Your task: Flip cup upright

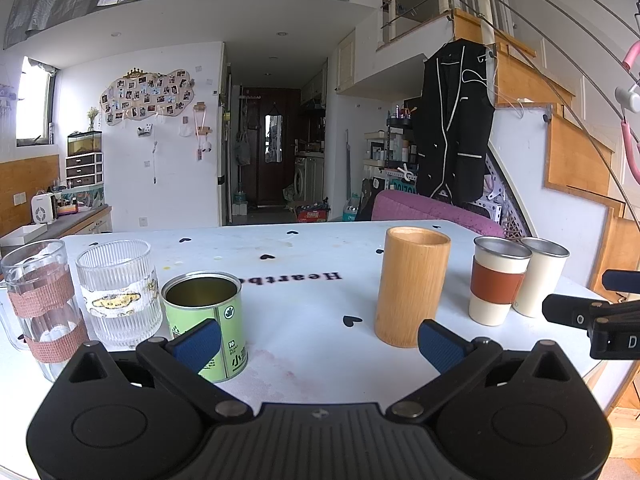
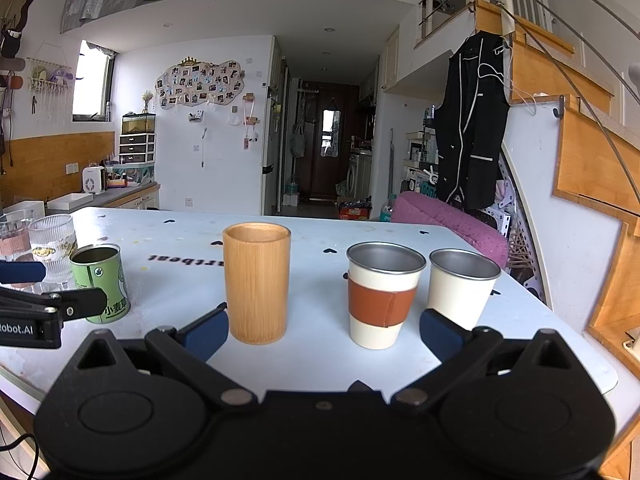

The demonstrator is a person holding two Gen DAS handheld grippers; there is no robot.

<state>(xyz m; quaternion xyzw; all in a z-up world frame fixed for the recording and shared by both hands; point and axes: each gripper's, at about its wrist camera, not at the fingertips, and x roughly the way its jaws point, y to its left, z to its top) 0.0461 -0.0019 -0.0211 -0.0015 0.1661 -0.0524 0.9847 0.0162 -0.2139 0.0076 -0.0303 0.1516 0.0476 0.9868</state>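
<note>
Six cups (image 2: 256, 284) stand upright on the tabletop (image 1: 304, 292), both grippers' fingers (image 1: 198, 344) spread empty, so any careless reach risks toppling one.

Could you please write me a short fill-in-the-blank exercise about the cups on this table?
The bamboo cup stands ____ with its mouth up.
The cup with the brown sleeve has ____ white cup beside it.
Both the left tool and right tool are ____.

Missing words: upright; one; open
</note>
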